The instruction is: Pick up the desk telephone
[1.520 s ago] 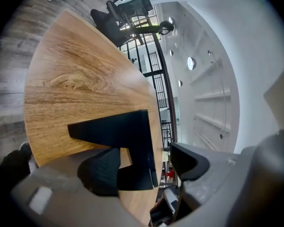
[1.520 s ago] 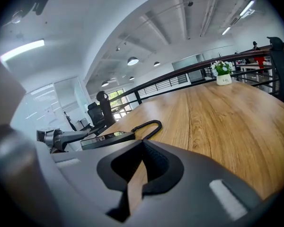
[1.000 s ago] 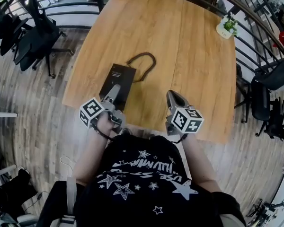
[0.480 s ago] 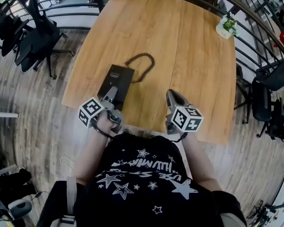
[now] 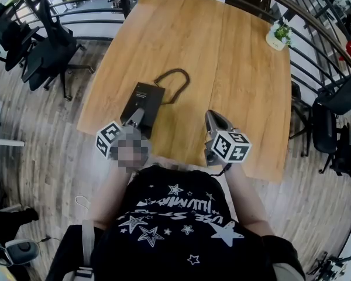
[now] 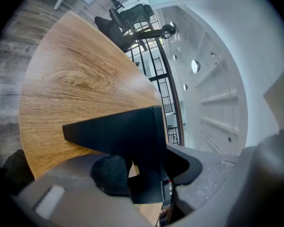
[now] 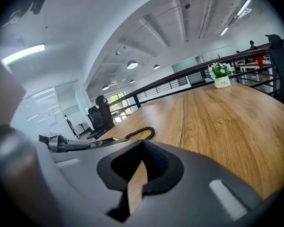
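Note:
The black desk telephone [image 5: 144,98] lies on the wooden table [image 5: 222,51] near its front left corner, its coiled cord [image 5: 174,81] looping out behind it. My left gripper [image 5: 137,118] is at the phone's near end. In the left gripper view the phone's dark body [image 6: 118,131] sits between the jaws of the left gripper [image 6: 144,174], which have just been closing and now press on it. My right gripper [image 5: 213,118] hovers over bare table to the phone's right, shut with nothing in it; only a thin slit shows at the right gripper [image 7: 137,174].
A small potted plant [image 5: 279,34] stands at the table's far right corner. Black office chairs [image 5: 41,45] sit left of the table, more chairs [image 5: 333,116] to the right. A metal railing [image 5: 316,34] curves behind the table.
The left gripper's fingers have drawn in on the phone's near end. Both hands have stayed where they were.

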The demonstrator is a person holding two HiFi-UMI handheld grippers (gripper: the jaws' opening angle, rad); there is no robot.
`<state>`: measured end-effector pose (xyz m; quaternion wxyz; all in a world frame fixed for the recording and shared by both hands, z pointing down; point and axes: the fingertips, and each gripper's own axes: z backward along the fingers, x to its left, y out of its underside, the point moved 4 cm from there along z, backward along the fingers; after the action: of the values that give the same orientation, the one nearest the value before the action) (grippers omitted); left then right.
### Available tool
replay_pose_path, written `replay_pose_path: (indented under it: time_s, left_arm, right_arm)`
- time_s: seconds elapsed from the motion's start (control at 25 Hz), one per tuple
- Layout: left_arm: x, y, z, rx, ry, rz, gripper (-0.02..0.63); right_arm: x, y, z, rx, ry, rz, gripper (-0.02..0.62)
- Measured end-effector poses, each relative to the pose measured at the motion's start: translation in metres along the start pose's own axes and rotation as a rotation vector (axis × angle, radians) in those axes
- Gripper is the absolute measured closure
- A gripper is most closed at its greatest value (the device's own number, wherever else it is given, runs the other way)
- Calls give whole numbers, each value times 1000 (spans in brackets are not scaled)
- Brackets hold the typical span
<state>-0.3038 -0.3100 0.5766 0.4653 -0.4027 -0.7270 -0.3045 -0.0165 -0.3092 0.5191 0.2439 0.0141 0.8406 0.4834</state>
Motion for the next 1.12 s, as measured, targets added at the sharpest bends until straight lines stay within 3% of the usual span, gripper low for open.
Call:
replay_pose_path:
  time_s: [0.44,0.84,1.12]
  left_arm:
    - [-12,12,9,-11,72,39,417]
    - [-35,27,35,-47,160,26,417]
    - [-45,44,59,-98,182,22,417]
  right_arm:
    - [-8,-5,6,-2,-33,8,594]
    - [-2,-3,12,19,-109,22,594]
    - [-4,5,22,51,-172,-14,594]
